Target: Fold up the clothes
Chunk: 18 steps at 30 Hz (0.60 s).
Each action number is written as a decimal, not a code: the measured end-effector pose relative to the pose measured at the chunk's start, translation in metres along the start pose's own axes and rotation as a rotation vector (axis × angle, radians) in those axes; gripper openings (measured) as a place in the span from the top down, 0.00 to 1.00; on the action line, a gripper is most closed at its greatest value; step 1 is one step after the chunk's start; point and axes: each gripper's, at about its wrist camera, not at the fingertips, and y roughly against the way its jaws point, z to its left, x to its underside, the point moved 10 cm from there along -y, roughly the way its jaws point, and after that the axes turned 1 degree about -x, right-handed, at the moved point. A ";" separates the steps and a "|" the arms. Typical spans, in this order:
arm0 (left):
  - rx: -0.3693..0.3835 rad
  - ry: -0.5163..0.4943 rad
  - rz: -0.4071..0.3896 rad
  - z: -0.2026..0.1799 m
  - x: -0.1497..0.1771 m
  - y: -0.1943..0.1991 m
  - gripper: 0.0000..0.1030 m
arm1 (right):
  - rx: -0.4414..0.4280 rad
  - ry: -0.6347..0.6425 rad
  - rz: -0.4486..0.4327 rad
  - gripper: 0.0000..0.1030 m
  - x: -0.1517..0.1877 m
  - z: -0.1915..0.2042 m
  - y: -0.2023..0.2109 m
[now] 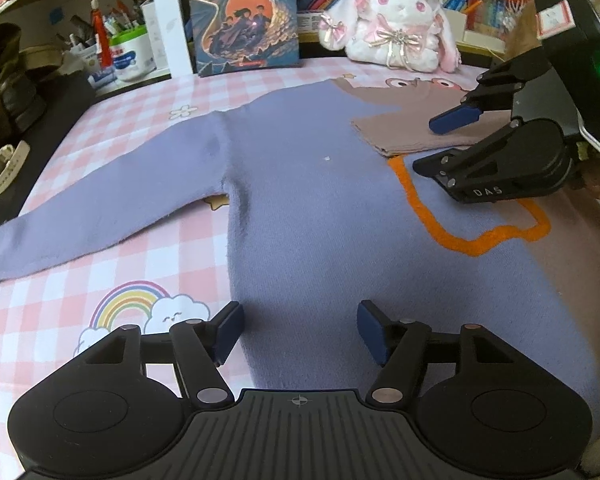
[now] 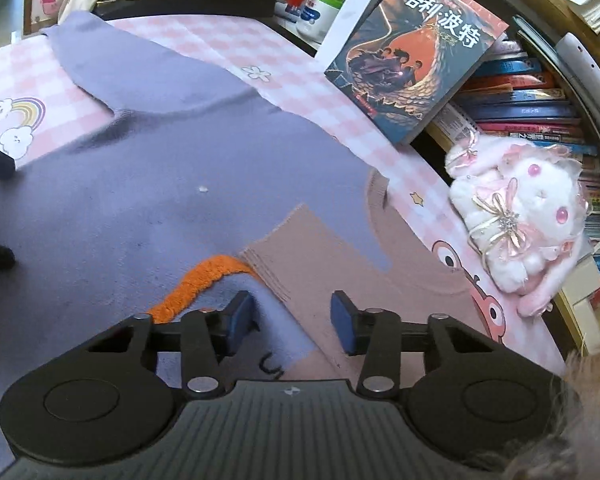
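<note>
A lavender sweater [image 1: 308,184] with an orange outline and a mauve part lies flat on a pink checked cloth [image 1: 148,256]. Its left sleeve [image 1: 100,204] stretches out to the left. The mauve right sleeve [image 1: 412,128] lies folded across the chest. My left gripper [image 1: 300,332] is open and empty above the sweater's lower hem. My right gripper [image 2: 292,320] is open and empty above the folded mauve sleeve [image 2: 324,264]. The right gripper also shows in the left wrist view [image 1: 440,144], over the chest. The sweater fills the right wrist view [image 2: 160,184].
A book [image 1: 244,16] stands upright at the back. A white and pink plush rabbit [image 1: 396,28] sits beside it, before a shelf of books [image 2: 532,96]. A cup of pens [image 1: 128,56] and a watch [image 1: 4,168] lie at the left.
</note>
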 end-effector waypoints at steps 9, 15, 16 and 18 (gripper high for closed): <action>-0.015 0.020 0.009 0.002 0.001 -0.001 0.35 | -0.080 -0.059 0.002 0.68 -0.006 -0.005 -0.010; -0.027 0.050 0.024 0.004 0.002 -0.001 0.32 | -0.180 -0.122 0.028 0.62 -0.013 -0.013 -0.018; -0.027 0.064 0.026 0.005 0.003 -0.001 0.32 | -0.193 -0.114 0.027 0.68 -0.013 -0.012 -0.020; -0.028 0.087 0.028 0.006 0.004 -0.001 0.31 | -0.251 -0.176 0.022 0.77 -0.013 -0.015 -0.020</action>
